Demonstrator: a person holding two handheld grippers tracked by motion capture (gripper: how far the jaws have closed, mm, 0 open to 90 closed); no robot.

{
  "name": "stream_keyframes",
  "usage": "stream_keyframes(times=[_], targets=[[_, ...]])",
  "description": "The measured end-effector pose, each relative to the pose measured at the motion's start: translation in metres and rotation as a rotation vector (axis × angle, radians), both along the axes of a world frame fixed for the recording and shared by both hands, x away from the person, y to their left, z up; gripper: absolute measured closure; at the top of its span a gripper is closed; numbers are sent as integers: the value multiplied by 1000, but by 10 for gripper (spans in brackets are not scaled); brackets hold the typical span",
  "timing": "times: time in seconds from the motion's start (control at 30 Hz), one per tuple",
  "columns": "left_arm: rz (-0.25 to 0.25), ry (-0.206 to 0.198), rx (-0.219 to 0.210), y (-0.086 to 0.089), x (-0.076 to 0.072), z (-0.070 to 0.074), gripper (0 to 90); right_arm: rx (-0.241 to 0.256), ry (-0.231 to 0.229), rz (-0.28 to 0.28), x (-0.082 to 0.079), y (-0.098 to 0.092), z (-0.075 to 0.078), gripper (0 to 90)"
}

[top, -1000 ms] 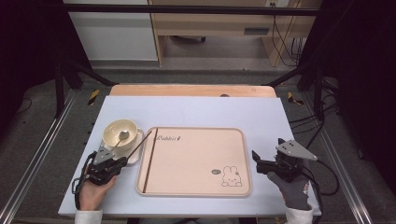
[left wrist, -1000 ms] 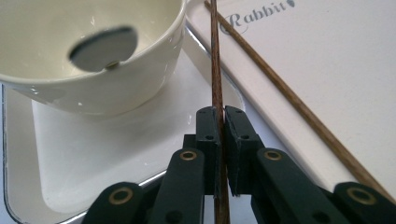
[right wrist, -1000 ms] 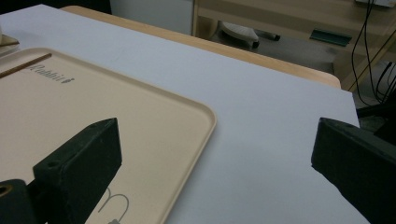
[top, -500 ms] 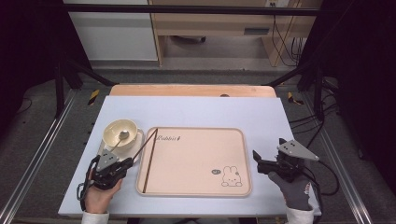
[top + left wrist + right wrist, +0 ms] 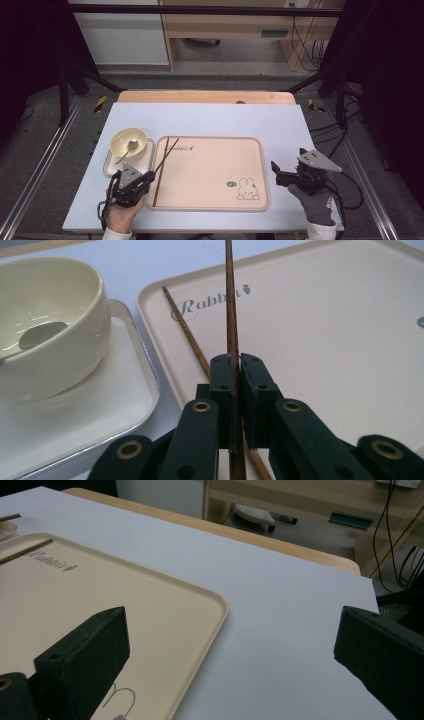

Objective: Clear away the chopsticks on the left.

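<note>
Left gripper (image 5: 235,370), lower centre of its view, pinched one chopstick (image 5: 231,305); second chopstick (image 5: 186,330) lay on tray (image 5: 340,340). Right gripper (image 5: 280,172), lower right, jaws spread

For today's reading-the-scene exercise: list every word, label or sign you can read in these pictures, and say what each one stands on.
"Rabbit", partly hidden by the held chopstick, in script on the beige tray, near its upper left corner.
Small round mark beside the rabbit drawing on the tray: too small to read.
No other text is legible.

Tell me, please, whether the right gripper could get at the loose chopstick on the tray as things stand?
Probably yes: the right gripper is open, and bare tray lies between it and the chopstick.
</note>
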State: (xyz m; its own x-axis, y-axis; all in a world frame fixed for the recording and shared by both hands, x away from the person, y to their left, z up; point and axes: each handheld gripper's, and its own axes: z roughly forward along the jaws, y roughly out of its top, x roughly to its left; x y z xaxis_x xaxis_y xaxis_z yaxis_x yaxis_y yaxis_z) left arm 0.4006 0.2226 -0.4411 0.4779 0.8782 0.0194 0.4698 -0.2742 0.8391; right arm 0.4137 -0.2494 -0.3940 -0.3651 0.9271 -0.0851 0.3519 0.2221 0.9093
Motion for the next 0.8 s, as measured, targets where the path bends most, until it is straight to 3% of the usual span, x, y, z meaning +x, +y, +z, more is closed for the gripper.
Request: stream_keyframes(times=[0.37,0.63,0.8], targets=[[44,-18,-45,-21,-9,8,847,10,-6,0,-2,-2,2,16],[124,-32,-88,-27,-17,9,847,2,-7,-5,-2,-3,2,15],[198,-44,-155,-33,-18,7,847,-1,3,-1,-1,0,0,15]])
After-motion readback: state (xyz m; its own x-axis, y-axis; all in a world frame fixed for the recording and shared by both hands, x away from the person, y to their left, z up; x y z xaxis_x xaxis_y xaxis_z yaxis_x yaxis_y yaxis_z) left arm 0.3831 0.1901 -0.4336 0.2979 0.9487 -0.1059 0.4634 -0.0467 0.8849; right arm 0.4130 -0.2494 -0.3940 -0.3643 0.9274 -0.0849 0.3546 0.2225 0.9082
